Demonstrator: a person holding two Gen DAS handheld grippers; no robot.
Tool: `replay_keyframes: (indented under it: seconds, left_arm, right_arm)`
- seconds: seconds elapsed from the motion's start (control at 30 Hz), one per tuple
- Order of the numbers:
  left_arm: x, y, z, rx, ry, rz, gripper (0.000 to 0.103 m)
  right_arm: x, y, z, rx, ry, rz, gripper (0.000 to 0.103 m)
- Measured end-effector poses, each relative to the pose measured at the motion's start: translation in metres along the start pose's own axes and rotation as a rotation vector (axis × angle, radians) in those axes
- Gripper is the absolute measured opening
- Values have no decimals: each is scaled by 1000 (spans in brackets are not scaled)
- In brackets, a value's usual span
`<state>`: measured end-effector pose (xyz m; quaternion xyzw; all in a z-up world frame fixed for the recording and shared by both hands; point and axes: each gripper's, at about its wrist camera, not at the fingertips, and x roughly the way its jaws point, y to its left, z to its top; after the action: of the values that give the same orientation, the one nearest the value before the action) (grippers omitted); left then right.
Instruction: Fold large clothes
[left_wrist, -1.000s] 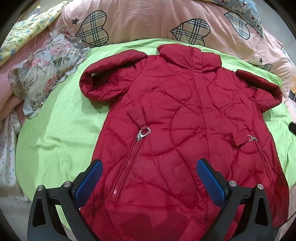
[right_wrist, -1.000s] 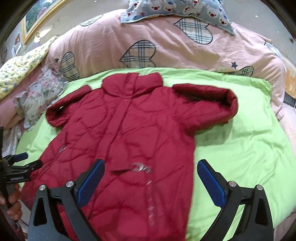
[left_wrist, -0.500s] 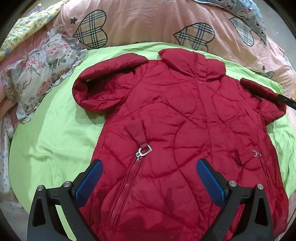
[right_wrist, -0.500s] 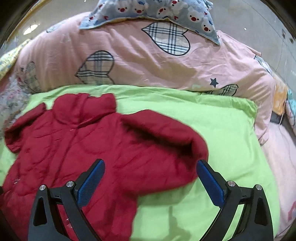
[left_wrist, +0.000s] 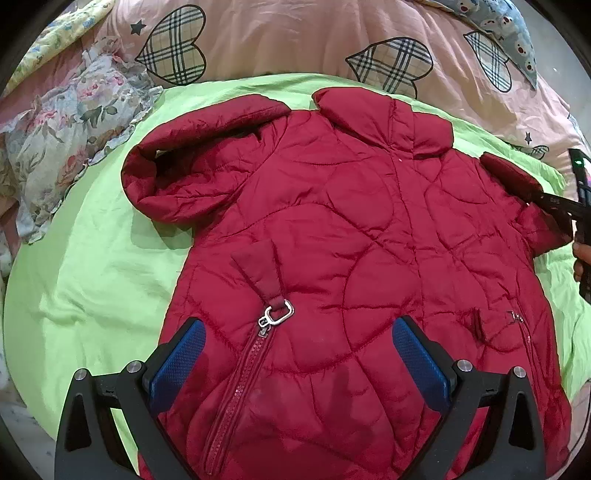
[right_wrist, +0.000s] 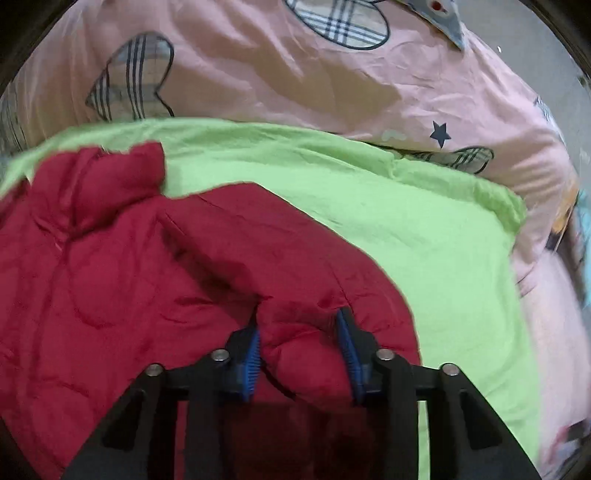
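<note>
A red quilted jacket (left_wrist: 332, 236) lies spread flat, front up, on a lime green sheet (left_wrist: 92, 280), collar away from me. My left gripper (left_wrist: 295, 362) is open and empty, hovering over the jacket's lower front near the zip pull (left_wrist: 277, 314). My right gripper (right_wrist: 299, 350) is shut on the jacket's right sleeve (right_wrist: 295, 266), with puffy red fabric bunched between the blue pads (right_wrist: 251, 358). The right gripper also shows at the right edge of the left wrist view (left_wrist: 554, 206), at that sleeve's cuff.
A pink duvet with plaid hearts (left_wrist: 277, 40) lies behind the green sheet. A floral pillow (left_wrist: 66, 125) sits at the far left. A blue printed pillow (left_wrist: 509, 26) is at the far right. The sheet's right edge (right_wrist: 517, 229) drops off beside the sleeve.
My right gripper moved forward and down onto the right sleeve and closed on it. My left gripper moved forward along the jacket's front, staying open.
</note>
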<state>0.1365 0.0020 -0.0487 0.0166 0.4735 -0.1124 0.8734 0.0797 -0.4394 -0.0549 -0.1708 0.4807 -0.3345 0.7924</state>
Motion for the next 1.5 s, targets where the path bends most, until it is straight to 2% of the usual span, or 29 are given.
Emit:
replay_keyframes:
  seconds: [0.07,0.13,0.33,0.37,0.53,0.73,0.93,1.0,1.03,1.07,1.13,1.23,1.33,1.43,1.5]
  left_arm:
    - [4,0,0,0,5,0,102]
    - [9,-1,0,-4,16,-4,102]
    - [19,0,2,-19,31,-32,102]
    - [20,0,4,-23,34,-44,101]
    - [26,11,10,-59,41,-136,101]
    - [43,30,34,-111,58,-252,101]
    - [85,42,81,-171,86,-320,99]
    - [106,40,100,-181,103,-348,93]
    - [116,38,106,-179,115,-349,80]
    - [124,35,112,-173,127,-352,58]
    - [141,27,121,-149,155,-373,35]
    - [148,24,126,-118,141,-343,23]
    - [136,25,122,-79,88,-275,19]
    - [131,36,114,-66,55,-198,19]
    - [132,43,109,-73,58,-183,19]
  right_arm:
    - [-11,9,-2,5,-24,49,26]
    - [-22,20,-6,12,-46,98,24]
    - [-60,69,-10,50,-100,343,21]
    - [-66,77,-11,58,-37,365,21]
    - [-86,131,-19,26,-58,537,21]
    - [-67,198,-43,-148,45,620,21]
    - [-54,221,-54,-213,77,648,21]
    - [-55,221,-52,-208,78,658,23]
    - [-56,220,-52,-206,79,662,25]
    - [-56,221,-51,-206,81,663,25]
    - [-58,218,-53,-206,82,666,27]
    - [-62,212,-57,-211,96,659,32]
    - [-74,201,-61,-194,92,668,49]
    - [-90,172,-62,-123,55,626,50]
    - [-96,152,-54,-65,23,578,50]
